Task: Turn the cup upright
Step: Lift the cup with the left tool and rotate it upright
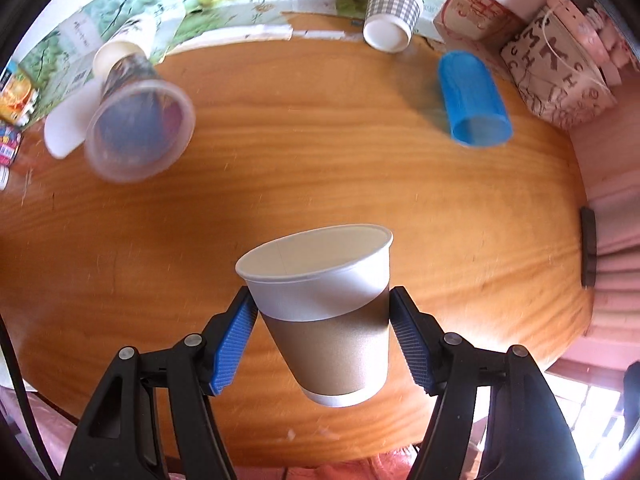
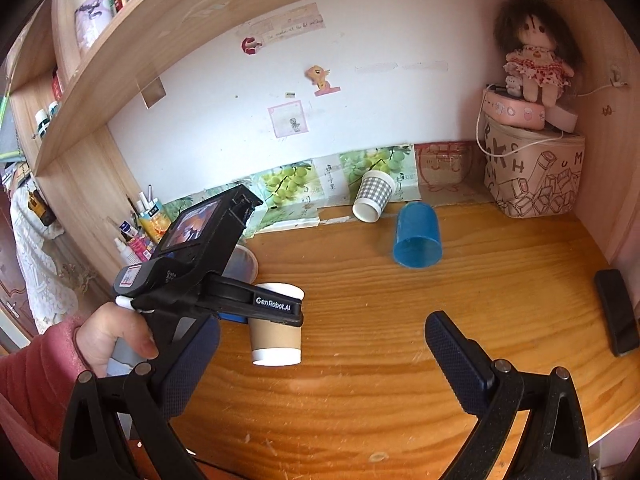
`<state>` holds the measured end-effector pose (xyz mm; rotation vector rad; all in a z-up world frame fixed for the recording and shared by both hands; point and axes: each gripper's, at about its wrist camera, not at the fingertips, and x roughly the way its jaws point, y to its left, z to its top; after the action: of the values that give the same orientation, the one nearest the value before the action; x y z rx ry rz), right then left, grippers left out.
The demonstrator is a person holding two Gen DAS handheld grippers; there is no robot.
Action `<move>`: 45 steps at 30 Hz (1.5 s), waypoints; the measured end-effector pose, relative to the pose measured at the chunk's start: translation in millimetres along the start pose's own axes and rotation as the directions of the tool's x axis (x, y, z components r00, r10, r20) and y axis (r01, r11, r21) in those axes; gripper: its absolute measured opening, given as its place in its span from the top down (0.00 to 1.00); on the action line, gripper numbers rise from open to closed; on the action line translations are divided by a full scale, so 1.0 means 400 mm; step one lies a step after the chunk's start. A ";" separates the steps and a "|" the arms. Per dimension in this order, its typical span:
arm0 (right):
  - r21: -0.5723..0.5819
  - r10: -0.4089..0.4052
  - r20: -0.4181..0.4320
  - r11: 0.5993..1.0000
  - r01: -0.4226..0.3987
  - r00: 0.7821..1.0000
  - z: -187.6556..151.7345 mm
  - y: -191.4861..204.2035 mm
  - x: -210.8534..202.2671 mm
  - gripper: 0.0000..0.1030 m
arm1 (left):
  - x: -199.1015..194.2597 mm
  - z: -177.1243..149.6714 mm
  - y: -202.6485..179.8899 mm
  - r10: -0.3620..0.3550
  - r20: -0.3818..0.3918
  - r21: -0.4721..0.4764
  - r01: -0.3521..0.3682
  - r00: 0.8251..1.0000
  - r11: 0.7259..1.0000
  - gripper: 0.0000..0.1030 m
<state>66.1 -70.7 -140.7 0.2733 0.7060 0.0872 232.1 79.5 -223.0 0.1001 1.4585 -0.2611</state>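
Note:
My left gripper is shut on a white paper cup with a brown sleeve. It holds the cup mouth-up, a little tilted, just above the wooden table. The right wrist view shows the same cup in the left gripper, its base near the tabletop. My right gripper is open and empty, low over the table's front edge to the right of the cup.
A blue plastic cup and a grey checked paper cup lie on their sides at the back. A clear plastic cup lies at the left. A patterned bag stands at the back right, a dark phone at the right edge.

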 end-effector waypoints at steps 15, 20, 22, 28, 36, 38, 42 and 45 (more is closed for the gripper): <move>0.010 -0.069 -0.039 0.998 0.070 0.997 -0.078 0.060 -0.028 0.00 | 0.046 -0.125 0.058 0.000 -0.093 0.001 0.000 0.996 1.000 0.31; 0.010 -0.078 -0.049 0.997 0.078 0.996 -0.084 0.066 -0.025 0.01 | 0.063 -0.124 0.053 -0.001 -0.115 0.016 0.003 0.993 1.000 0.30; 0.012 -0.079 -0.056 0.997 0.080 0.995 -0.084 0.066 -0.020 0.00 | 0.068 -0.119 0.052 -0.002 -0.126 0.014 0.004 0.992 1.000 0.30; 0.017 -0.087 -0.069 0.996 0.088 0.994 -0.081 0.063 -0.004 0.00 | 0.075 -0.105 0.056 -0.015 -0.130 0.017 0.018 0.991 1.000 0.30; 0.005 -0.086 -0.079 0.996 0.087 0.993 -0.080 0.066 0.006 0.00 | 0.068 -0.090 0.079 -0.045 -0.140 0.003 0.046 0.989 0.999 0.29; 0.004 -0.083 -0.082 0.996 0.084 0.993 -0.080 0.067 0.007 0.01 | 0.058 -0.086 0.079 -0.051 -0.138 0.002 0.052 0.989 0.999 0.25; 0.003 -0.080 -0.083 0.997 0.081 0.993 -0.078 0.070 0.010 0.01 | 0.040 -0.090 0.080 -0.064 -0.127 0.005 0.065 0.990 0.998 0.25; 0.006 -0.067 -0.095 0.998 0.068 0.993 -0.076 0.073 0.016 0.00 | 0.018 -0.096 0.089 -0.072 -0.121 -0.010 0.071 0.990 0.997 0.25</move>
<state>51.4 -34.9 -158.8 0.2554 0.8095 0.0327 203.8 121.6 -237.9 0.0599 1.5853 -0.3143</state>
